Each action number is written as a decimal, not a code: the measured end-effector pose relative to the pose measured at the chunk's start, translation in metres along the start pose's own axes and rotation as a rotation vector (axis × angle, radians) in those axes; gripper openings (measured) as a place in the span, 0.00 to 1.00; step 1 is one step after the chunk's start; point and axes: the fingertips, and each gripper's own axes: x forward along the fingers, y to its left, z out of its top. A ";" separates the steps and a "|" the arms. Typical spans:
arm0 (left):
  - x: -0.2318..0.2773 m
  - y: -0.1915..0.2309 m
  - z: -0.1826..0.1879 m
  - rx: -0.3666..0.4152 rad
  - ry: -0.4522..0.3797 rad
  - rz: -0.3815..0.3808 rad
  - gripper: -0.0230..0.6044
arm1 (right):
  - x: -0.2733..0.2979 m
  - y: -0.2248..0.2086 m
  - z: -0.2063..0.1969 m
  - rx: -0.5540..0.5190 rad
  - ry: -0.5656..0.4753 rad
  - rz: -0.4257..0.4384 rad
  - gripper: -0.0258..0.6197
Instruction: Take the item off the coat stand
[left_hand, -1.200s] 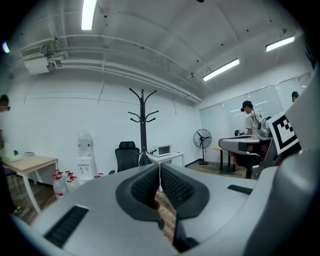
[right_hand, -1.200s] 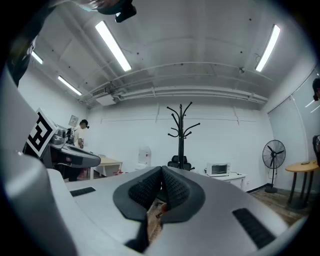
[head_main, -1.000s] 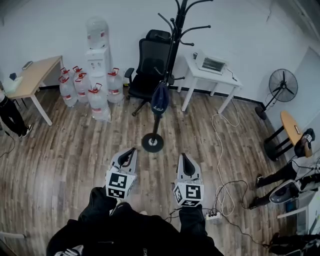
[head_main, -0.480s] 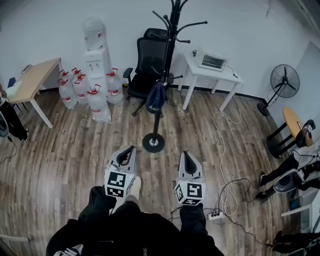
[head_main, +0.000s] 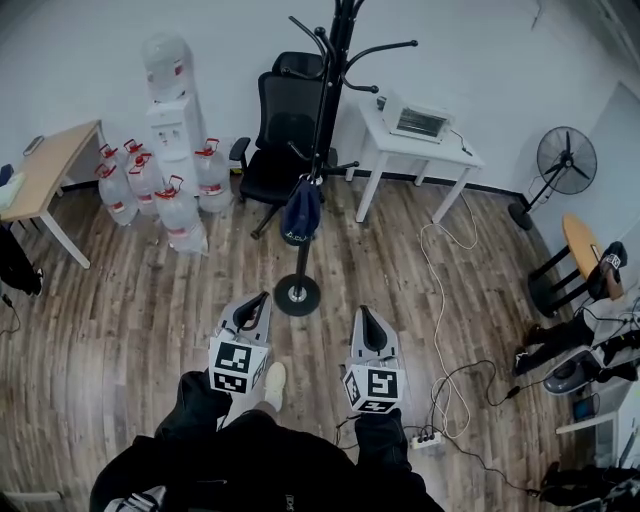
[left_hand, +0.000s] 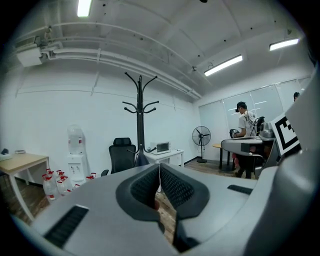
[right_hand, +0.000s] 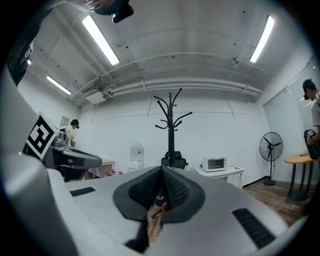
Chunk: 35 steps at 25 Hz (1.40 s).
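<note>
Task item: dark blue cap (head_main: 300, 213) hung low on coat stand (head_main: 322, 120), office chair (head_main: 280, 130) just behind. Nearer, well apart from it, left hand-held gripper (head_main: 260, 303) and right hand-held gripper (head_main: 364, 315), both jaws pressed together, empty.

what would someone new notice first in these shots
The tall black coat stand in the middle of the room, with a dark blue item hanging low on it. In the foreground the left gripper and right gripper point toward it, jaws together and empty. Water bottles cluster by the left wall.
</note>
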 end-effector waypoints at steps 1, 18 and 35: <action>0.014 0.008 0.001 -0.003 0.004 -0.005 0.08 | 0.015 -0.002 0.000 -0.001 0.004 -0.002 0.07; 0.228 0.104 0.009 -0.023 0.068 -0.069 0.08 | 0.235 -0.057 -0.027 0.032 0.091 -0.033 0.07; 0.348 0.130 -0.024 -0.045 0.140 -0.211 0.46 | 0.319 -0.085 -0.058 0.052 0.147 -0.094 0.07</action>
